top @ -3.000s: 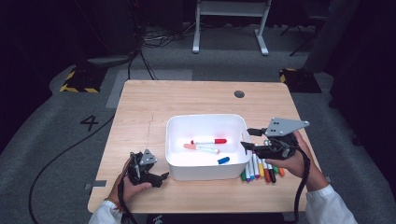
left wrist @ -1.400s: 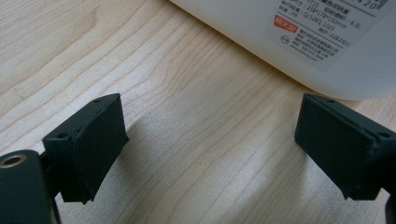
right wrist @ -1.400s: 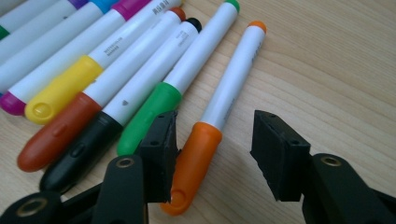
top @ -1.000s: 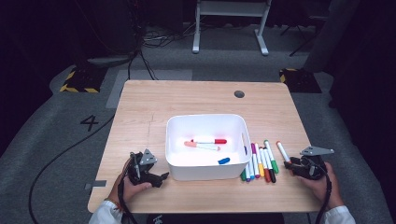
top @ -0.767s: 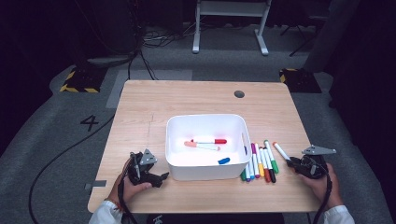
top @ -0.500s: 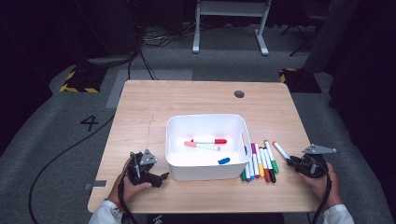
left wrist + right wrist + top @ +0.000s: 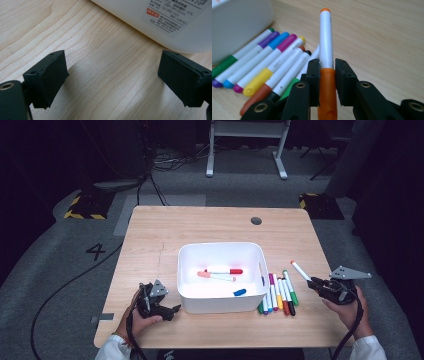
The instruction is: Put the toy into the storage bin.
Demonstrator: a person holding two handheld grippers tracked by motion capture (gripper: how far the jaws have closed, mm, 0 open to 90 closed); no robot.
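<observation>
Left black two-jaw gripper [image 7: 175, 310]: jaws wide apart, low by the near-left edge.
Right black two-jaw gripper [image 7: 311, 282]: jaws closed, raised at the right side.

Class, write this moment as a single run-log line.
right gripper: shut on orange marker, raised | left gripper: open, idle beside white bin | bin: three markers inside

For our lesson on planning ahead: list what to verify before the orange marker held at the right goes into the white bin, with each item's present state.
1. Right gripper shut on the orange marker: ok.
2. Marker lifted off the table: ok.
3. White bin has free room beside the three markers inside: ok.
4. Left gripper open, apart from the bin: ok.
5. Marker over the bin: not ok, still right of the marker row.
</observation>
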